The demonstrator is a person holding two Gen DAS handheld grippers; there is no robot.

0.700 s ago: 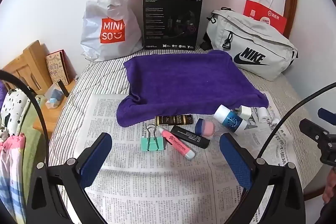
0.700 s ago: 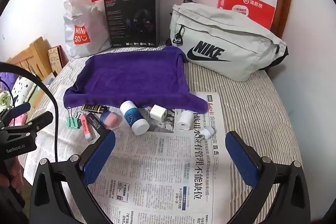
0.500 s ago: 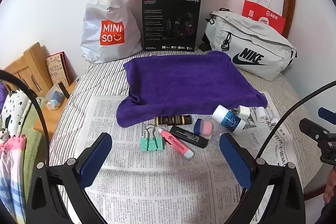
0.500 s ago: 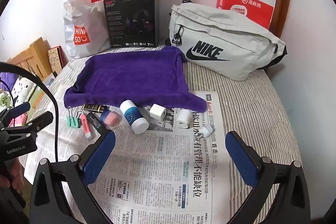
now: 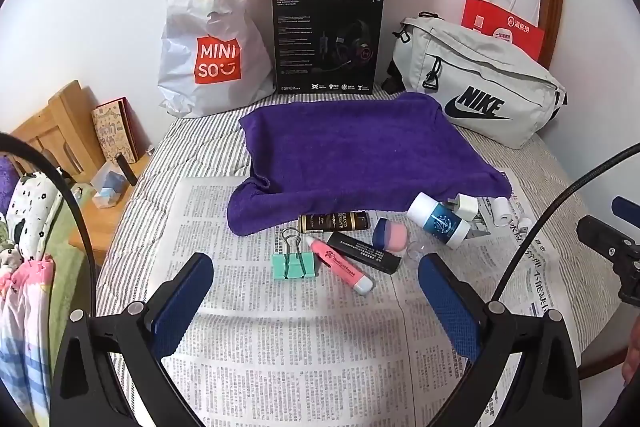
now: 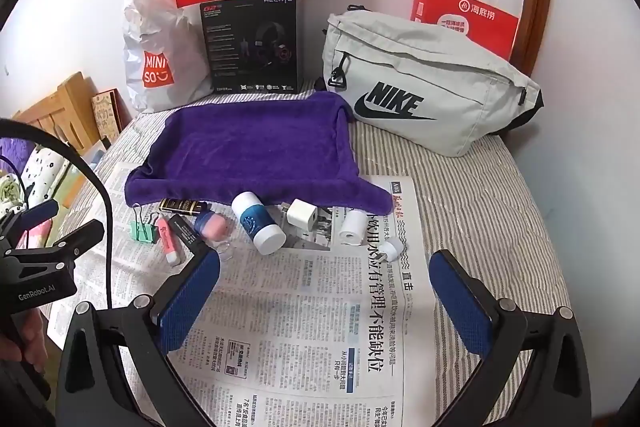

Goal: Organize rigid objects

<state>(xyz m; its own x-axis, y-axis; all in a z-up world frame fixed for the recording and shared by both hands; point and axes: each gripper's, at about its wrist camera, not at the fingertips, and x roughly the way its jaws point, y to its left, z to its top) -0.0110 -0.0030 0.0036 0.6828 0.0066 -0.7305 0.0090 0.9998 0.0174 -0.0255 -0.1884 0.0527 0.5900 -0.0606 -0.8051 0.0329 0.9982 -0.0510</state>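
Small rigid objects laid in a row on a newspaper point(image 5: 304, 347) spread over a bed, all just in front of the near edge of a purple towel point(image 5: 360, 155), the landmark here. Left gripper point(image 5: 316, 291) and right gripper point(image 6: 324, 291): jaws fully apart, empty, hovering above the paper short of the row.

Before the towel's left corner: green binder clip point(image 5: 294, 265), stiff and light, best taken across its flat body, not the wire loops. Beside it: pink highlighter point(image 5: 342, 269) and black tube point(image 5: 364, 251), smooth and likely to roll; grasp mid-barrel, across the long axis. Toward the towel's right corner: blue-labelled bottle point(image 6: 258, 223) lying on its side, probably the heaviest piece and slippery; pinch across its middle. White charger cube point(image 6: 303, 215): flat faces, an easy hold.
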